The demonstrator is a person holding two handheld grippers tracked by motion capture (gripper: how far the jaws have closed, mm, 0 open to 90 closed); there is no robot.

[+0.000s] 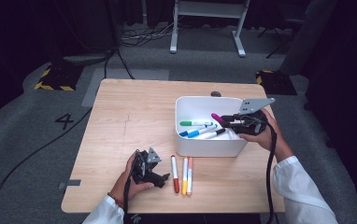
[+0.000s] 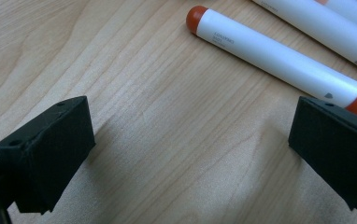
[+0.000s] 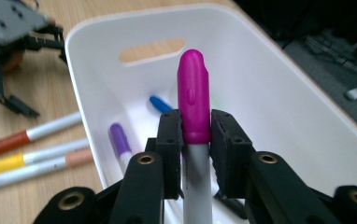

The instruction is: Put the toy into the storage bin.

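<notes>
A white bin [image 1: 207, 148] stands on the right half of the table, with green [image 1: 193, 123], blue [image 1: 198, 132] and other markers lying inside. Over the bin's right side, my right gripper [image 1: 225, 120] is shut on a magenta-capped marker [image 1: 217, 117]; in the right gripper view the jaws of the right gripper [image 3: 195, 140] clamp that marker [image 3: 193, 100] just below its cap, above the bin [image 3: 279, 93]. My left gripper [image 1: 164, 181] rests open on the table beside a red marker [image 1: 175, 174]. In the left gripper view the red marker [image 2: 279, 58] lies just beyond the wide-apart jaws of the left gripper [image 2: 190, 154].
A yellow marker [image 1: 184, 176] and a peach one [image 1: 189, 175] lie parallel, right of the red one, in front of the bin. A purple marker [image 3: 119, 140] and a blue one [image 3: 160, 103] lie in the bin. Bare wood spreads over the table's left half [image 1: 120, 116].
</notes>
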